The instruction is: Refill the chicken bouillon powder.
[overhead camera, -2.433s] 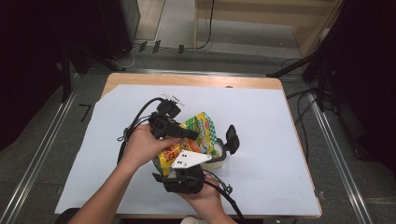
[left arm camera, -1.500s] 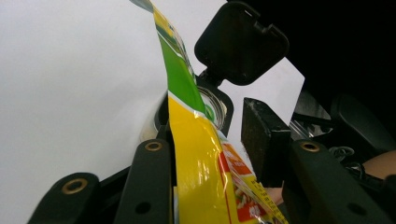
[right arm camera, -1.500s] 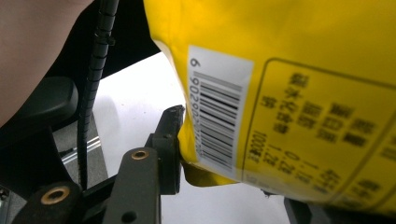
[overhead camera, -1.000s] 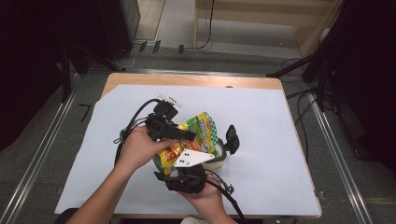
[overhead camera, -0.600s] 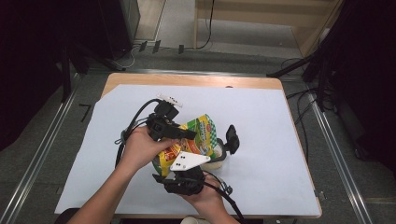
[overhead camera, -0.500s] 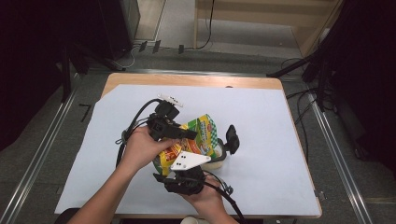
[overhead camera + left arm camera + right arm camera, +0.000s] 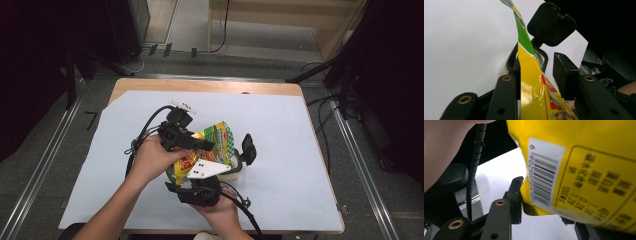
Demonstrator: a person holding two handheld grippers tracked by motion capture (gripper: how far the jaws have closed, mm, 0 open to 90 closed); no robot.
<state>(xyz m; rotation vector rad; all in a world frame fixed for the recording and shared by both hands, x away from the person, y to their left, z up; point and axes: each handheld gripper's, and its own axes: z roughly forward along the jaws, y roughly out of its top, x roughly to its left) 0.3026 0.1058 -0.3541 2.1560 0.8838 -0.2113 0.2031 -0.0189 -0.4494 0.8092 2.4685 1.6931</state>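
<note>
Near the tabletop's front edge, the right gripper [image 7: 235, 162] stayed clamped on the bag [image 7: 212, 145] to steady it over a cup [image 7: 539, 56], while the left gripper [image 7: 536, 71], jaws just opening, straddled its edge without pinching.

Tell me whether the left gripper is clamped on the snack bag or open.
Open: the left gripper straddles the bag, one pad against it and a gap at the other. Its jaws have just been opening.

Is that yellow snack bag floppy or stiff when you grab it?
Probably floppy: the snack bag bends and creases between the left gripper and right gripper. Its shiny film may be slippery. It looks light.
</note>
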